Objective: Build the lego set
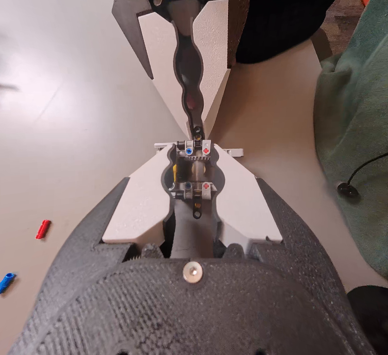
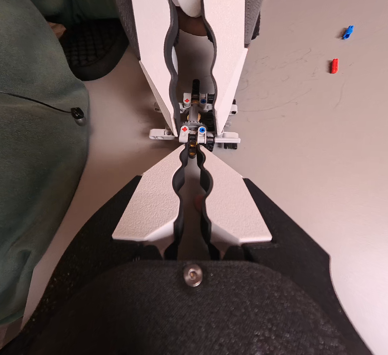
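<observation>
Your left gripper (image 1: 192,149) and right gripper (image 2: 192,151) match: white wedge-shaped fingers (image 2: 151,197) lined with wavy black pads (image 2: 178,178), set in a coarse, dark, printed body with one silver screw (image 2: 192,274) at its centre. You wear a green garment (image 1: 357,113), a thin black cable (image 1: 363,166) lying across it.

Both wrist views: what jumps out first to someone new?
The small grey lego assembly at centre, pinched between two grippers meeting nose to nose: the left gripper clamps its body, the right gripper has its jaws shut on a black link sticking out of one end. Next, the loose red pin and blue pin lying apart on the pale table.
</observation>
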The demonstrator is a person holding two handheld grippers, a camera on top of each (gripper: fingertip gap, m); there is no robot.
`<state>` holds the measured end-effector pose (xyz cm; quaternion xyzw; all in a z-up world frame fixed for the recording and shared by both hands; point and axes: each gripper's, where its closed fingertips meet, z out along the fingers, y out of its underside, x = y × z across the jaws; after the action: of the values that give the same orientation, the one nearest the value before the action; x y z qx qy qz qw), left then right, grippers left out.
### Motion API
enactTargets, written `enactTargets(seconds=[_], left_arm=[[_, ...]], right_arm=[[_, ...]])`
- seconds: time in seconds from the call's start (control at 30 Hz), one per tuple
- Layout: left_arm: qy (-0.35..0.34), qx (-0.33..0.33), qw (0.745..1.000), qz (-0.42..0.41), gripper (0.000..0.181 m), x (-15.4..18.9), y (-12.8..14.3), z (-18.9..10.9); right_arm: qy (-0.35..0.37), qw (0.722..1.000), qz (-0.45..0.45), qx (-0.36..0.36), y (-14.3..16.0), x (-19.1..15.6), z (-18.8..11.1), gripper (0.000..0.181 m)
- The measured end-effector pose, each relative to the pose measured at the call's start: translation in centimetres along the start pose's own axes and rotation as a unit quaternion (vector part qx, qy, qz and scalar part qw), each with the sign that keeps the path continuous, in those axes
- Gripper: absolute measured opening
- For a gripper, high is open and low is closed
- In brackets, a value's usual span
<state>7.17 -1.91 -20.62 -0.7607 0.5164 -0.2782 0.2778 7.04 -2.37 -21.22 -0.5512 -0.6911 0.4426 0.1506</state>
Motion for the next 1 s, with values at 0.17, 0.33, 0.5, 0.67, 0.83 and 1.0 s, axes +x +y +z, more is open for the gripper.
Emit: enactTargets(seconds=[0.17,0.33,0.5,0.67,0.83,1.0], left_arm=[[0.004,0.000,1.000,0.023,0.022,0.6,0.1,0.3],[-0.001,0.002,0.999,0.033,0.021,0.7,0.0,0.4],[-0.001,0.003,0.999,0.047,0.021,1.0,0.1,0.4],[-0.002,0.008,0.999,0.049,0.022,1.1,0.1,0.4],[-0.004,0.011,0.999,0.048,0.022,1.1,0.1,0.4],[-0.006,0.014,0.999,0.049,0.021,1.1,0.1,0.4]], right_arm=[[-0.004,1.000,0.019,-0.009,0.3,-0.1,-0.1,0.007],[0.000,1.000,0.015,-0.022,0.5,-0.3,-0.1,0.007],[0.003,1.000,0.001,-0.029,0.7,-0.4,-0.2,0.008],[0.008,0.999,-0.012,-0.031,0.7,-0.5,-0.2,0.010],[0.021,0.998,-0.047,-0.028,0.8,-0.4,-0.5,0.016],[0.023,0.997,-0.065,-0.018,0.5,-0.7,-0.6,0.016]])
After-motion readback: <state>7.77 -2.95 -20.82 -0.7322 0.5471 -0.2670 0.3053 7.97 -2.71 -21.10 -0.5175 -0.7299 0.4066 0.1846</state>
